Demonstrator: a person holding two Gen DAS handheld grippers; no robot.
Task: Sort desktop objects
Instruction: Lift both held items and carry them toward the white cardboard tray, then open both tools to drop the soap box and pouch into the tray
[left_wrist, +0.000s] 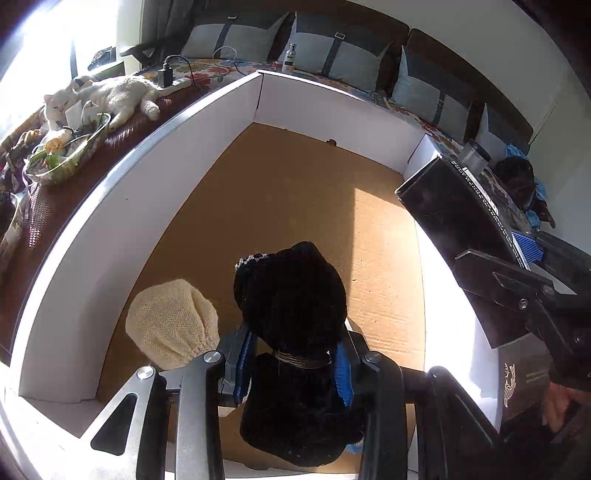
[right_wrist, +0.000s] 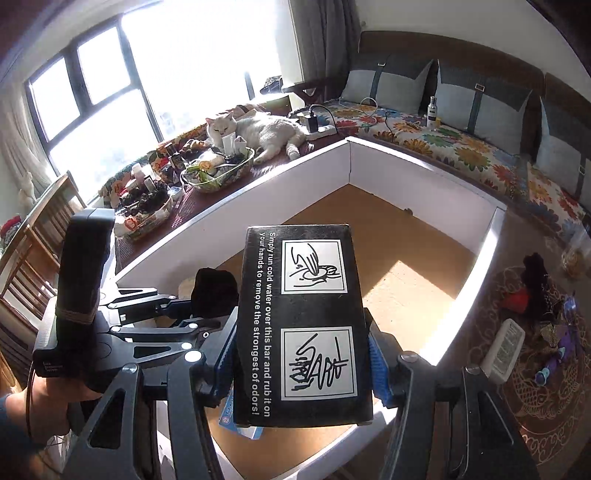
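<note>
Fingers, left: the left gripper (left_wrist: 295, 363) had its blue pads on either flank of a black knitted pouch (left_wrist: 291, 295); whether they pressed or had slackened I could not tell.
Fingers, right: the right gripper (right_wrist: 301, 363) was clamped on a black box (right_wrist: 301, 321) printed with white hand-washing pictures.
Where things lay: both items hung over a white-walled tray (left_wrist: 110, 206) with a brown cardboard floor; a cream knitted pouch (left_wrist: 171, 325) already lay at about 8 o'clock, just beside the black one.
Step, as I judged it: placing both items into the tray.
Doing it well: lower the black pouch beside the cream one before letting go; set the box flat on bare floor toward 2 o'clock, clear of the wall.
Risk: the two grippers crowding each other.
</note>
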